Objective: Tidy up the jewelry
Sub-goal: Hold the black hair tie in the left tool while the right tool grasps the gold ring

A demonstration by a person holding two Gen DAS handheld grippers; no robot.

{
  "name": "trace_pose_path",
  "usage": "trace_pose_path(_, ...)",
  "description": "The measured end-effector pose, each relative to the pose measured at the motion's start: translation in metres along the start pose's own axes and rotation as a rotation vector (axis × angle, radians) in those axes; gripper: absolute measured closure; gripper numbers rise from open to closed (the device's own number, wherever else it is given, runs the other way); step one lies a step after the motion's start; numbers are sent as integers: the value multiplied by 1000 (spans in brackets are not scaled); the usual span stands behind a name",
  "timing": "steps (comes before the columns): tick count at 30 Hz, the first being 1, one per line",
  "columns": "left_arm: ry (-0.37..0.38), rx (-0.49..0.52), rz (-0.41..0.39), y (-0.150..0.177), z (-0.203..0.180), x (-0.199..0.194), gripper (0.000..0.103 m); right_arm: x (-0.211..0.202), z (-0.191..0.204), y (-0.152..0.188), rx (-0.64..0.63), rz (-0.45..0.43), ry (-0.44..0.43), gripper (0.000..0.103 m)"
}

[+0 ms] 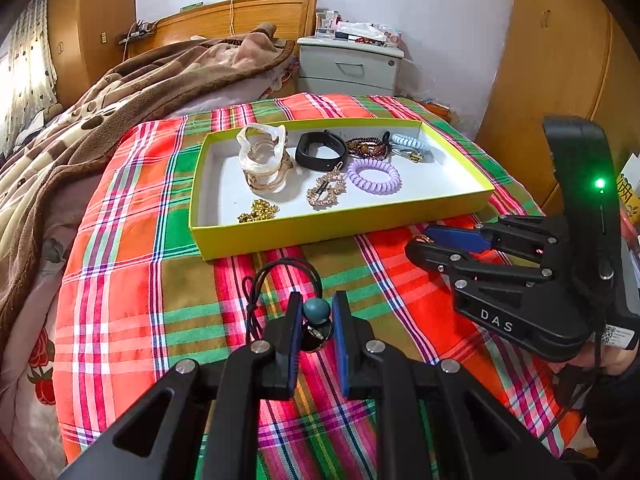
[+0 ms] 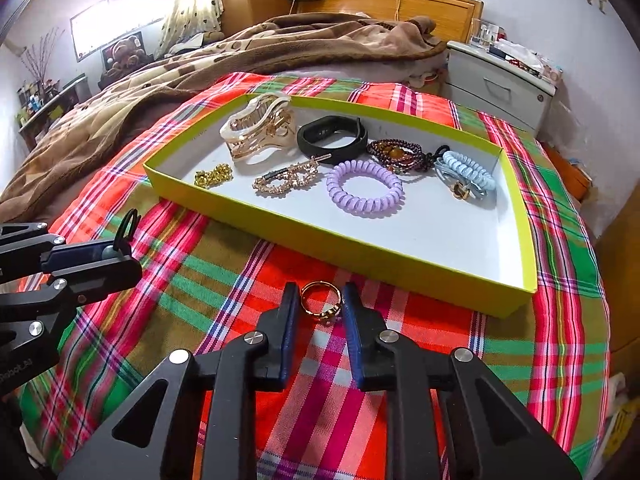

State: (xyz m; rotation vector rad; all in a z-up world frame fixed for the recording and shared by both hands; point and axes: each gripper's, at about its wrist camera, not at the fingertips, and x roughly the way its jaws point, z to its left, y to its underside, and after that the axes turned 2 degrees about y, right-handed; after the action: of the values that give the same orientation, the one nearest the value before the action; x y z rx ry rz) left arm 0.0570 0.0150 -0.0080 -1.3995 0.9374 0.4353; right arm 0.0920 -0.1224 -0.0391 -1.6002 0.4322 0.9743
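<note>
Now the left gripper (image 1: 316, 320) sits low over the plaid cloth (image 1: 132, 280), its two blue-padded fingers clenched on a teal bead (image 1: 317, 309) that belongs to a black cord hair tie (image 1: 280, 276); the cord loops out ahead and to the left of the fingertips onto the cloth. From the right wrist view the same gripper (image 2: 106, 254) comes in from the left edge with the bead pinched and a black loop sticking up above it.

Over on the right, the right gripper (image 2: 320, 304) straddles a gold ring (image 2: 321, 301) lying on the cloth just in front of the tray. Its jaws are narrowed around the ring, the pads right at the band's two sides; whether they already press on it I cannot tell. From the left wrist view this gripper (image 1: 418, 246) points toward the tray's near wall, with a sliver of the gold ring (image 1: 422, 239) showing at its tips.

Beyond both tools lies the yellow-green tray (image 2: 400, 272) with a white floor. Inside it rest a cream and gold hair claw (image 2: 260, 128), a black wristband (image 2: 332, 138), a dark beaded bracelet (image 2: 396, 154), a pale blue spiral hair tie (image 2: 468, 172), a lilac spiral hair tie (image 2: 364, 188), a rhinestone hair clip (image 2: 286, 178) and a small gold chain (image 2: 214, 176) near the left wall.
</note>
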Motion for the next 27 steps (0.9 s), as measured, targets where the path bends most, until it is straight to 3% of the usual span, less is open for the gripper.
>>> trace_pose_path(27, 3, 24, -62, -35, -5, -23, 88, -47, -25, -14, 84, -121, -48, 81)
